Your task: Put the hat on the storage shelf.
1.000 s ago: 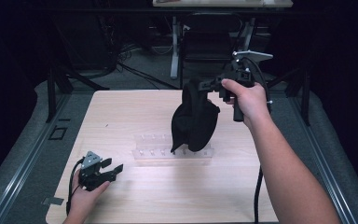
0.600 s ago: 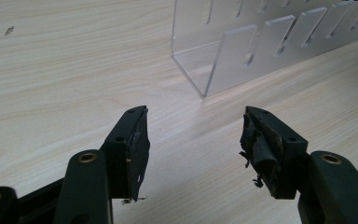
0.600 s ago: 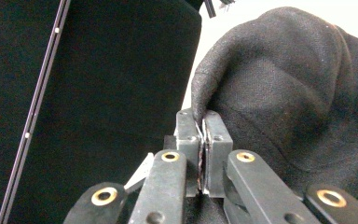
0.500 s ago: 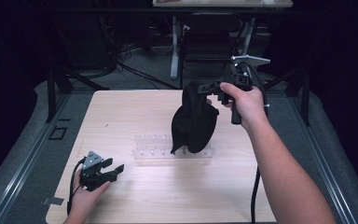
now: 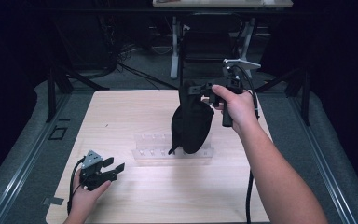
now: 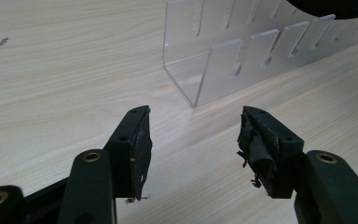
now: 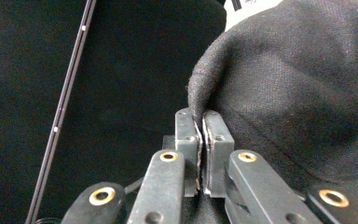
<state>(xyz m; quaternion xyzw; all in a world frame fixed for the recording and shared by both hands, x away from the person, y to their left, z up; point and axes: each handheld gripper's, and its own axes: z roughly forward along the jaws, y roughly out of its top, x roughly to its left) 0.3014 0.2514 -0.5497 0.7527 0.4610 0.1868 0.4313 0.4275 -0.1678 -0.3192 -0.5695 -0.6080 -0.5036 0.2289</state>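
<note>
High view: the right gripper (image 5: pixel 204 90) is held up over the table's (image 5: pixel 121 116) far right part, its jaws pinched on the top of a black cloth (image 5: pixel 192 122), which hangs down to a clear rack (image 5: pixel 149 151) near the table's middle. The left gripper (image 5: pixel 103 170) rests by the near left corner, jaws apart and empty.

Left gripper view: the open jaws point across bare wood at the rack (image 6: pixel 223 56).

Right gripper view: the jaws clamp a fold of the cloth (image 7: pixel 298 93).

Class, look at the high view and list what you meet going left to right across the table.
Left hand-held gripper → clear acrylic rack → black cloth bag → right hand-held gripper.
</note>
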